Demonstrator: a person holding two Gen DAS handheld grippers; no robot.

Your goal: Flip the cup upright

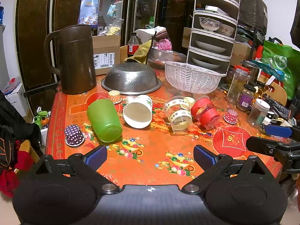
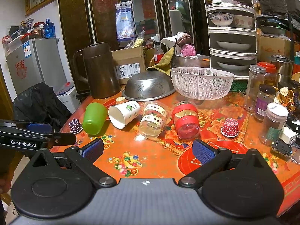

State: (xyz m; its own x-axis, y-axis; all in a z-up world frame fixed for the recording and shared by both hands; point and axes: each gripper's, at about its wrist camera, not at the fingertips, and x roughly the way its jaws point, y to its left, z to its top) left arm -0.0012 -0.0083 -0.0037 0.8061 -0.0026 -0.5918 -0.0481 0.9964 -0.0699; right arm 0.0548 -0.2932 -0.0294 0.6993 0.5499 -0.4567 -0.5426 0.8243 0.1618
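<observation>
Several cups lie on their sides on the red patterned table: a green cup, a white paper cup, a clear cup with gold bands and a red cup. My left gripper is open and empty, near the table's front edge below the cups. My right gripper is open and empty, in front of the clear and red cups. Each gripper shows at the other view's edge.
Small polka-dot cupcake cases stand upside down: purple, red, orange. Behind the cups stand a brown jug, an upturned steel colander and a white basket. Glass jars crowd the right side.
</observation>
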